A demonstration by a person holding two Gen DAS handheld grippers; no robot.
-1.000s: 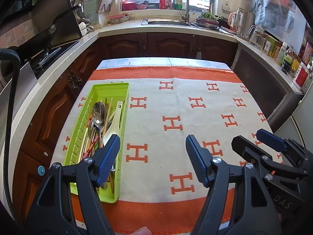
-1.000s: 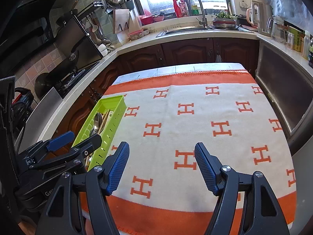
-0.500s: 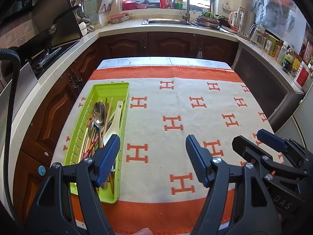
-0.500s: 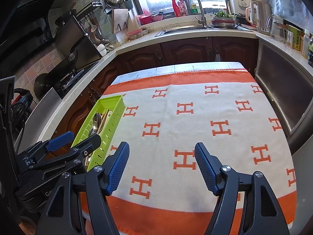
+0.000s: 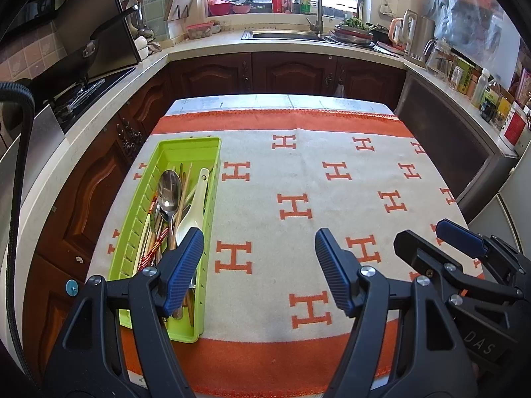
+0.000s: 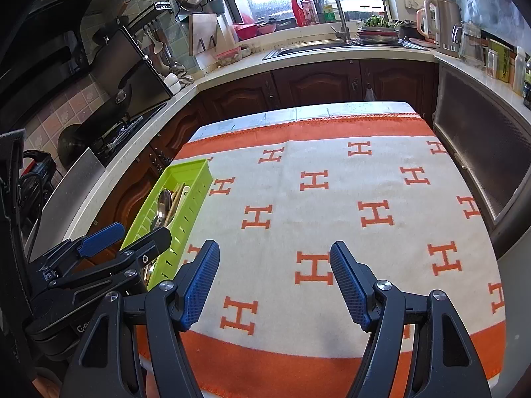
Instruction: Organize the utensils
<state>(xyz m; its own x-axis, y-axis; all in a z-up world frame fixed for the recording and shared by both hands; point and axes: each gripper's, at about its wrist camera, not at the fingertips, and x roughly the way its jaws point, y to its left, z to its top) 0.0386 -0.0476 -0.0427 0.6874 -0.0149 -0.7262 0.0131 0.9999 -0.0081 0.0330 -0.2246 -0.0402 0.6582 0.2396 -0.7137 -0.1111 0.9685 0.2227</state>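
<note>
A lime green utensil tray (image 5: 186,147) lies along the left side of the cloth-covered table; it also shows in the right wrist view (image 6: 190,174). In it lie a metal spoon (image 5: 169,189), a white ceramic spoon (image 5: 194,207), chopsticks (image 5: 182,182) and a red-handled utensil (image 5: 153,247). My left gripper (image 5: 259,267) is open and empty, held above the table's near edge just right of the tray. My right gripper (image 6: 275,282) is open and empty above the near middle of the cloth, and it shows at the right of the left wrist view (image 5: 461,258).
A white cloth with orange H marks and orange borders (image 5: 332,179) covers the table. Dark wood cabinets (image 5: 285,73) and a counter with a sink (image 5: 285,34) ring the table. A stove (image 5: 79,96) stands at the left, a kettle (image 5: 419,38) and jars at the right.
</note>
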